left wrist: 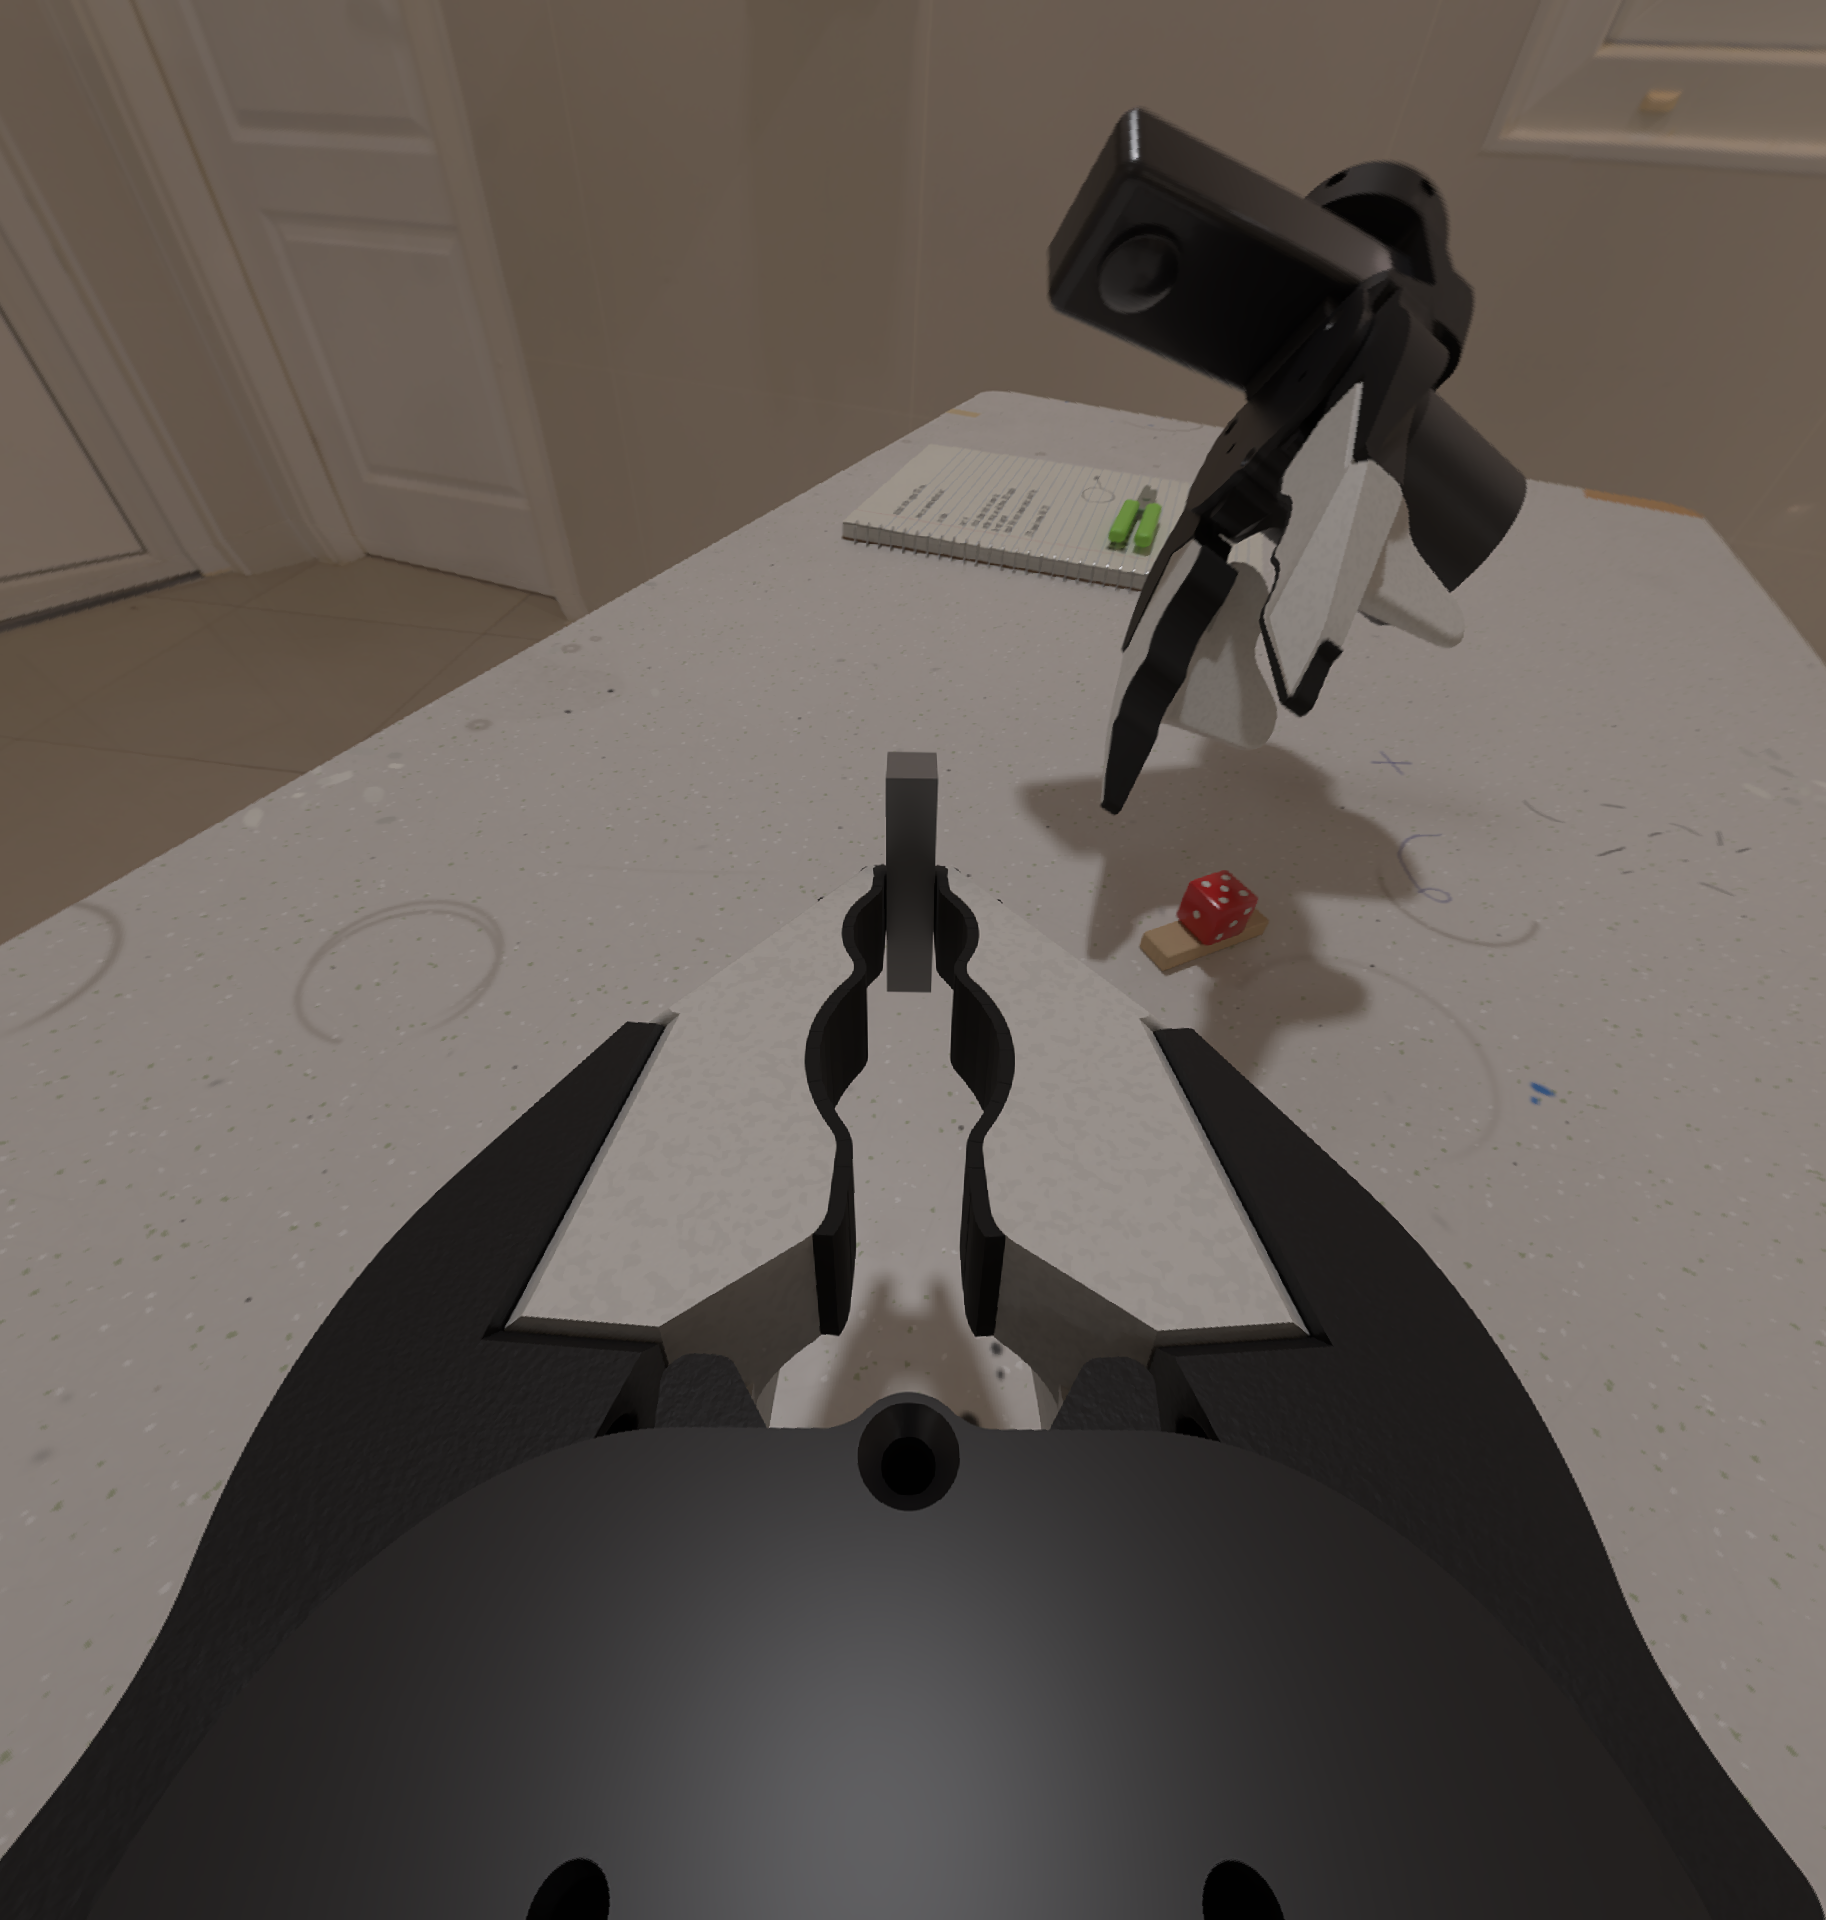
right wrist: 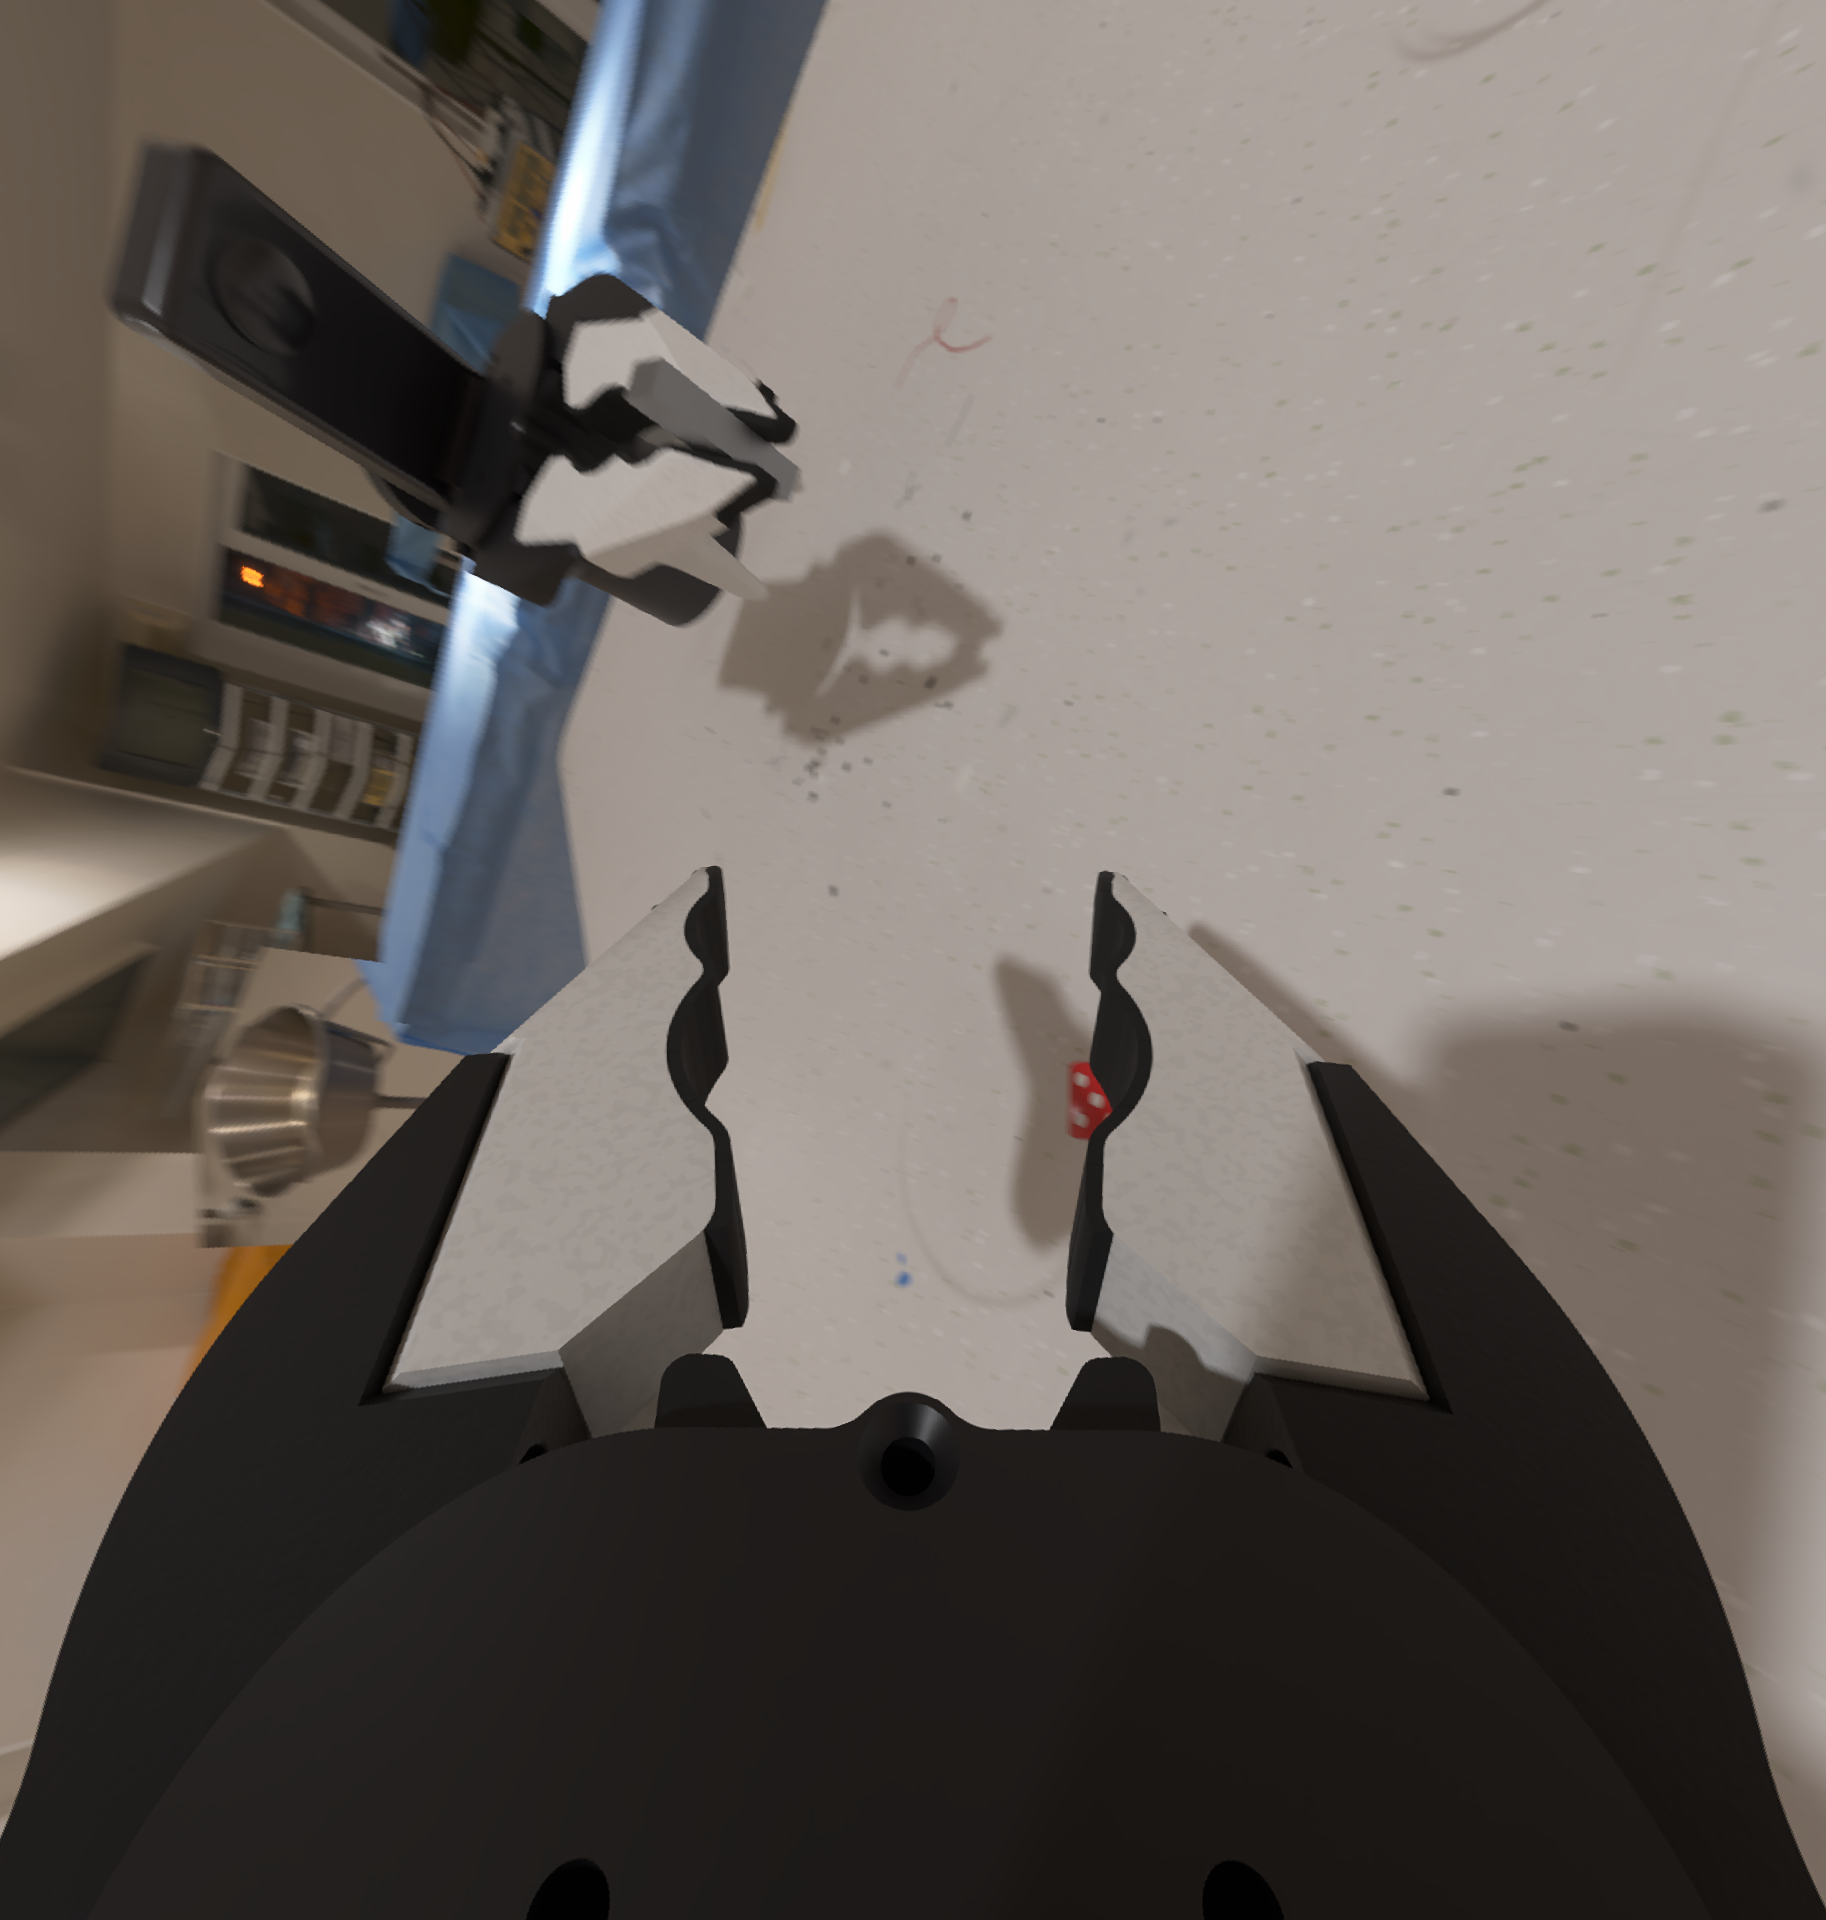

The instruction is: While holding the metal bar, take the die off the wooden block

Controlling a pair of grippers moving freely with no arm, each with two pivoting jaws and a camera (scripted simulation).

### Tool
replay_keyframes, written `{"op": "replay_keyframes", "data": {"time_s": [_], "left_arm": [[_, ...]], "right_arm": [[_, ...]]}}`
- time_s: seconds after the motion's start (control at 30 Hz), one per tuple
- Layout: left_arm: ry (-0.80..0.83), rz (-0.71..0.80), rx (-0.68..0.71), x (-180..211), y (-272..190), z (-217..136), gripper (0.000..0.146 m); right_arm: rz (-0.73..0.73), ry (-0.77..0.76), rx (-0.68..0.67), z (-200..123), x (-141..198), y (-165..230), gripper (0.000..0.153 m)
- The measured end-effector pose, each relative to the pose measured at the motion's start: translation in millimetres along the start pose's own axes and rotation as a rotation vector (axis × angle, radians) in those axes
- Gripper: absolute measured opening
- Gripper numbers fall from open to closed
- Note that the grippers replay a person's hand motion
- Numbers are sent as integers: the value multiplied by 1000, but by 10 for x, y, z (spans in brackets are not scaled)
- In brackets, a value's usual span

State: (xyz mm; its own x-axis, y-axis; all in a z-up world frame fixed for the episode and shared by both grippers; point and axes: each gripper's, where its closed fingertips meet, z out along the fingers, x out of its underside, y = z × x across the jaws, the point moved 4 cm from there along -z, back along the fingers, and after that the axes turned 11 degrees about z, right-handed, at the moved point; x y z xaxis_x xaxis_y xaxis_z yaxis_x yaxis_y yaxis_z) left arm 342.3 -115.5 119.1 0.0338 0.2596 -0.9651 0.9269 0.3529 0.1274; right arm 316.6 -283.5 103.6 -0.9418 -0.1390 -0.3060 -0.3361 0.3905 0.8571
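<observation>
Red die (left wrist: 1216, 906) apparently sits on wooden block (left wrist: 1203, 943); left tool (left wrist: 910, 883) pinches metal bar (left wrist: 910, 871).

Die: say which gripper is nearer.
Right. The right gripper hangs open just above the die; the left gripper, clamping the bar, sits off to its side.

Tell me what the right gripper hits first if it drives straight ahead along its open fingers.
Probably bare table. The right gripper points down at it; the die sits off-line, half hidden behind one finger, so depth is unclear.
</observation>
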Motion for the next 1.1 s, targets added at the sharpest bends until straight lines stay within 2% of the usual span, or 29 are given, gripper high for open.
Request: {"op": "replay_keyframes", "data": {"time_s": [0.07,0.23,0.43,0.6,0.7,0.8,0.93,1.1], "left_arm": [[14,14,-16,13,21,-7,8],[57,3,-35,67,64,-3,8],[95,-49,-42,153,93,2,8],[92,-46,-37,141,75,2,8],[92,-40,-33,130,55,0,8],[94,-39,-39,128,56,-9,8],[95,-51,-47,140,80,-23,8],[101,-57,-42,158,89,-15,8]], "right_arm": [[-65,4,82,-48,20,-104,64],[-320,59,460,-76,162,-367,51],[-475,65,687,149,454,-383,44],[-550,29,814,179,562,-408,33],[-575,26,811,160,560,-418,27],[-514,42,708,136,540,-390,19],[-527,59,659,18,449,-283,19],[-371,29,470,-98,283,-283,19]]}}
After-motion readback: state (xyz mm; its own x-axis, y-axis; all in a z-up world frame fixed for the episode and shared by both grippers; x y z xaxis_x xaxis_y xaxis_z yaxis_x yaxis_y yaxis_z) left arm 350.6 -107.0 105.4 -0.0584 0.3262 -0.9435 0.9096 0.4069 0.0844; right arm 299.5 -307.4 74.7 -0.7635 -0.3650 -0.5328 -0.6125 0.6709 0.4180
